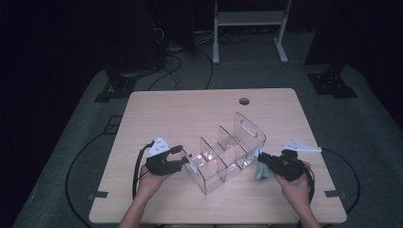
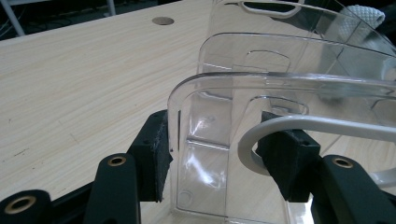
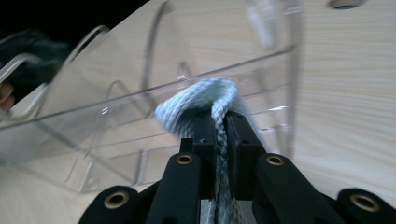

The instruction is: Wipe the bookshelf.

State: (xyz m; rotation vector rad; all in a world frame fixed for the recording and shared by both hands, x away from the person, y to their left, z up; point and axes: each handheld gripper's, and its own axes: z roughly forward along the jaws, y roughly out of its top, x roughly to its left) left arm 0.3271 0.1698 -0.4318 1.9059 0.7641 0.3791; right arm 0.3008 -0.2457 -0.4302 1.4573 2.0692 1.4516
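On the wooden bench point(image 1: 190, 109), near its middle, stands a clear plastic organiser point(image 1: 223, 152) with several upright dividers, set at a slant to the bench's edges. At its near-left end the left gripper point(image 1: 183, 156) has its fingers point(image 2: 156, 158) partly open and set either side of the end wall, one pad outside and one inside, both pressing on the plastic. At the organiser's right end the right gripper point(image 1: 259, 157) holds a pale blue-white cloth point(image 1: 262, 170), knitted or twisted in texture; its fingers point(image 3: 205, 135) are clamped almost together on it. In the right gripper view the bunched cloth point(image 3: 201, 105) sits just against the organiser's outer wall point(image 3: 187, 84), though whether it touches is hard to tell through the blur.
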